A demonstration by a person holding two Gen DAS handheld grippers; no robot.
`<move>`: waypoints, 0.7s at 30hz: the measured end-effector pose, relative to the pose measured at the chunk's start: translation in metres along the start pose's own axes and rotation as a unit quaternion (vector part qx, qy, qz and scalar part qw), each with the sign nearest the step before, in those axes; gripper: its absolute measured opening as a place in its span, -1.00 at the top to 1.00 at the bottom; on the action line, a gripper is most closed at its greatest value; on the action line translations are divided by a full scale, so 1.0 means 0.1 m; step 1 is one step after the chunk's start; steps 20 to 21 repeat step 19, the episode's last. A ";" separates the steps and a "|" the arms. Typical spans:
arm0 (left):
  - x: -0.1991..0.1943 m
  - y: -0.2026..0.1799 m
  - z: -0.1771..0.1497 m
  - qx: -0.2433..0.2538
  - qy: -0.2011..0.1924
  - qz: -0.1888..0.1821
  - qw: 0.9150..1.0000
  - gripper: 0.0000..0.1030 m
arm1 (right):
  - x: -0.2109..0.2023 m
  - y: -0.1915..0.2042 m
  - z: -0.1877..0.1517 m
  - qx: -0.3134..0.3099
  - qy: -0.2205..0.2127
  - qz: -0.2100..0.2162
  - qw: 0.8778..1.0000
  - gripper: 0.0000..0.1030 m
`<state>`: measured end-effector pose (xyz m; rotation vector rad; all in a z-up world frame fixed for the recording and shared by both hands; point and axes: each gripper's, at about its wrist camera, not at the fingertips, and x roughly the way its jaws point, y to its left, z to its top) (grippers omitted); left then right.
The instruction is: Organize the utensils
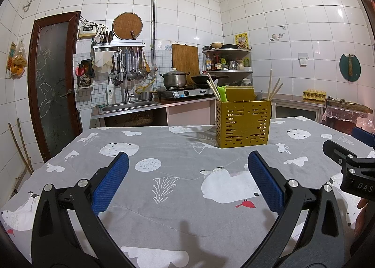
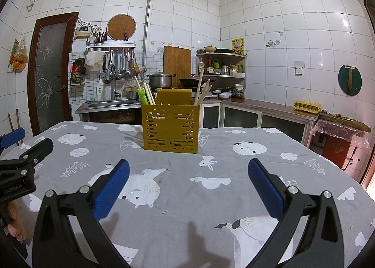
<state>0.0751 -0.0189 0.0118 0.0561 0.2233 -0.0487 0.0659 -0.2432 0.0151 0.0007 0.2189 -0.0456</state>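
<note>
A yellow perforated utensil holder (image 1: 243, 122) (image 2: 171, 127) stands upright on the grey patterned tablecloth (image 1: 178, 207) (image 2: 180, 197), toward the far side. Wooden chopsticks (image 1: 274, 88) (image 2: 201, 89) and a green frog-topped utensil (image 1: 222, 93) (image 2: 142, 95) stick up out of it. My left gripper (image 1: 187, 162) is open over the cloth, short of the holder, nothing between its blue pads. My right gripper (image 2: 187, 169) is open too, nothing in it, with the holder ahead and slightly left. Each gripper shows at the other view's edge.
Beyond the table runs a kitchen counter with a sink (image 1: 127, 106), a gas stove with a steel pot (image 1: 174, 79) and a wok, and a corner shelf of bottles (image 2: 220, 67). An egg tray (image 2: 307, 106) sits on the right counter. A dark door (image 1: 52, 80) is at left.
</note>
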 end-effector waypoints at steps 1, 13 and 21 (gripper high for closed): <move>0.00 0.00 0.00 0.000 0.000 0.000 1.000 -0.91 | 0.00 0.00 0.00 0.000 0.000 0.000 1.000 -0.92; -0.01 -0.01 0.00 0.001 -0.002 -0.001 1.000 -0.91 | 0.00 0.00 0.00 0.000 0.000 0.000 1.000 -0.92; -0.01 0.00 0.02 0.002 -0.001 -0.001 1.000 -0.91 | 0.00 0.00 0.00 0.000 0.000 0.000 1.000 -0.92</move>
